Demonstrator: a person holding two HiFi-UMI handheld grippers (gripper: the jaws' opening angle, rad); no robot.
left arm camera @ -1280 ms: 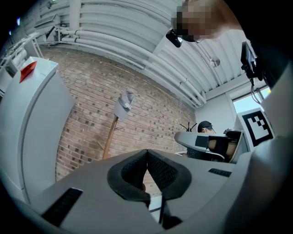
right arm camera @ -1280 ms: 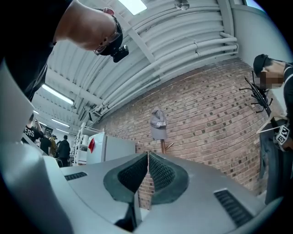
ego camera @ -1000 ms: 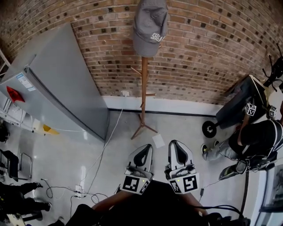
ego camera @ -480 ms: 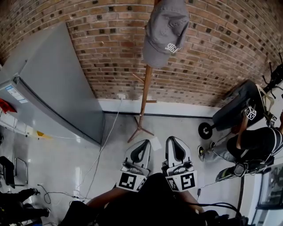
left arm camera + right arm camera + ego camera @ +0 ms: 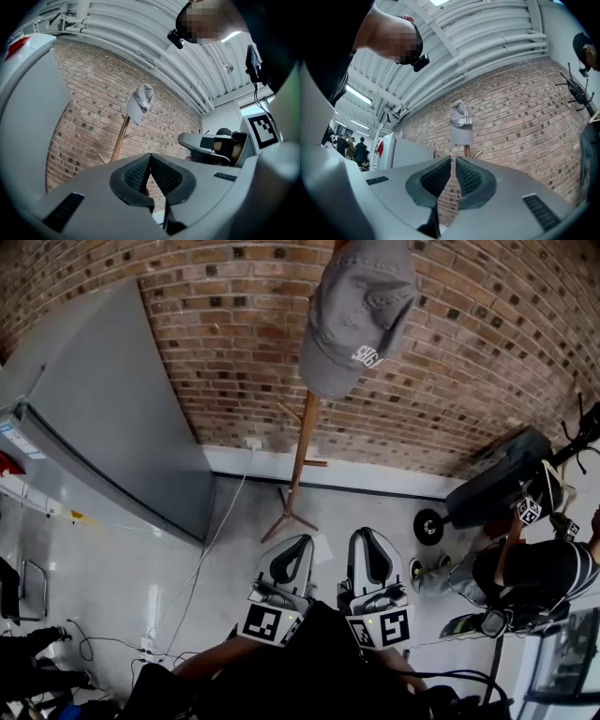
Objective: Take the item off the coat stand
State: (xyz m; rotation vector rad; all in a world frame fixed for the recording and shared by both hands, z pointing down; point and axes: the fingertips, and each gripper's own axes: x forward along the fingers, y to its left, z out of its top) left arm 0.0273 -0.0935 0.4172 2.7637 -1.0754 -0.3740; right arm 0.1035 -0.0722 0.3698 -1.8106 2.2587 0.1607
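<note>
A grey cap with white lettering hangs on top of a wooden coat stand against the brick wall. The same cap shows in the left gripper view, and the cap shows straight ahead in the right gripper view. My left gripper and right gripper are held low, close to my body, well short of the stand. Both have their jaws together with nothing between them.
A grey refrigerator stands left of the stand. A white cable runs across the floor from a wall socket. At the right, a person sits by a dark wheeled chair. Other people stand far off.
The view has closed in on the stand: the cap looks larger and sits further right. Both grippers stayed shut and kept their place in front of me.
</note>
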